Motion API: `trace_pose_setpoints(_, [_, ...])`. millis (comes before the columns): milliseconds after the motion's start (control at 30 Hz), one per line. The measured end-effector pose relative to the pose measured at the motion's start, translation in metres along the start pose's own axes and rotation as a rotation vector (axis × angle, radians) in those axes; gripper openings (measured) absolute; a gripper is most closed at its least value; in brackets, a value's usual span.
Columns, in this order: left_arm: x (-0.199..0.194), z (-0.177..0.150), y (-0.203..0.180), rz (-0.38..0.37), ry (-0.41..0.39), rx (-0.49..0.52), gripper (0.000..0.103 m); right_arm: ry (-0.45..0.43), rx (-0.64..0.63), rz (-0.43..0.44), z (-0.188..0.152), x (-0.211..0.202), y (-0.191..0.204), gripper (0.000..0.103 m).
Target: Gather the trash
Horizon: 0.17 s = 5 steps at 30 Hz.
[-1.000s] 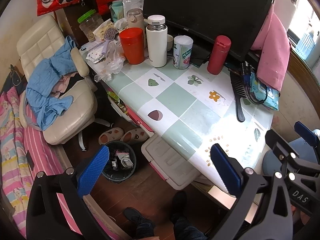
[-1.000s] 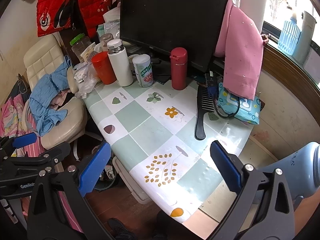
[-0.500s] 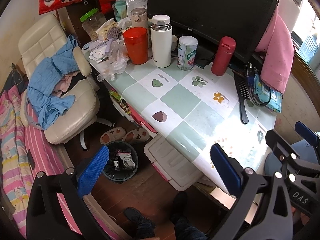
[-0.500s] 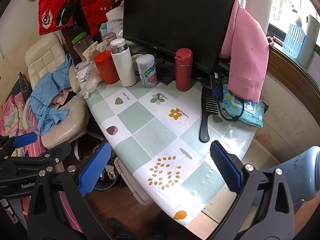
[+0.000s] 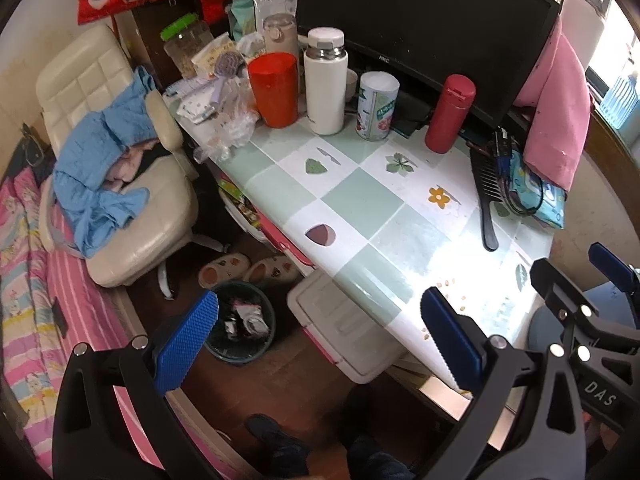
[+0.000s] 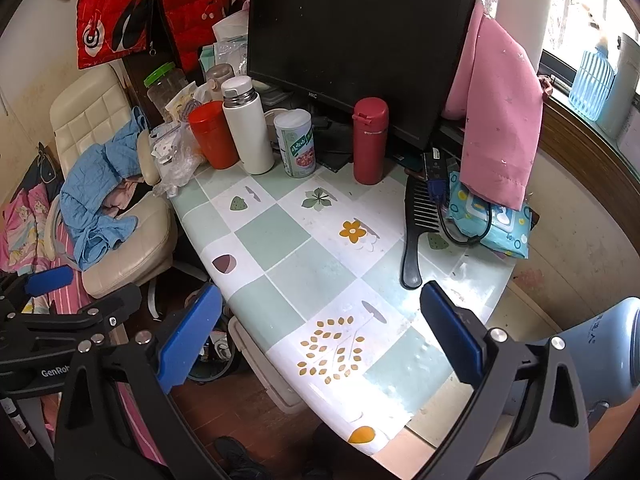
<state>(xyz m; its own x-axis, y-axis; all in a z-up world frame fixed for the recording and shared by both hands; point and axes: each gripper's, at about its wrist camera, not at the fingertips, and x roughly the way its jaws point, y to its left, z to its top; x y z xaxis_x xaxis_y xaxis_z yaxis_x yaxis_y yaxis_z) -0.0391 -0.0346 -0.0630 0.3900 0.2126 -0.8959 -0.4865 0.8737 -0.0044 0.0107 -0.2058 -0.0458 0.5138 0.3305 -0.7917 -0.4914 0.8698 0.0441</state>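
Observation:
A dark round trash bin (image 5: 244, 328) with wrappers inside stands on the floor under the table's left edge; the right wrist view shows only a sliver of it (image 6: 214, 354). Crumpled clear plastic and paper scraps (image 5: 230, 132) (image 6: 176, 160) lie at the table's far left end. My left gripper (image 5: 316, 320) hangs open and empty above the floor beside the bin. Over the table's near corner, my right gripper (image 6: 320, 320) is open and empty too. Each gripper also shows at the edge of the other's view.
On the checkered table (image 5: 360, 200) stand a red cup (image 5: 274, 88), white flask (image 5: 325, 80), can (image 5: 376, 106), red bottle (image 5: 448, 114) and monitor (image 5: 420, 20). A black comb (image 6: 416, 224) and tissue pack (image 6: 492, 220) lie right. Chair (image 5: 132, 200), slippers and a storage box (image 5: 340, 324) sit below.
Both views have drifted slightly, so the table items sit a little further right in frame. Both grippers stay open and empty.

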Motion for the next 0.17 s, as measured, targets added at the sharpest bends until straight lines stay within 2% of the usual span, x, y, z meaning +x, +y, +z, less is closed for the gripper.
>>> trace_pose_setpoints(167, [0.0024, -0.0001, 0.003, 0.0, 0.009, -0.005, 0.098, 0.001, -0.003, 0.002, 0.0019, 0.0026, 0.0022, 0.098])
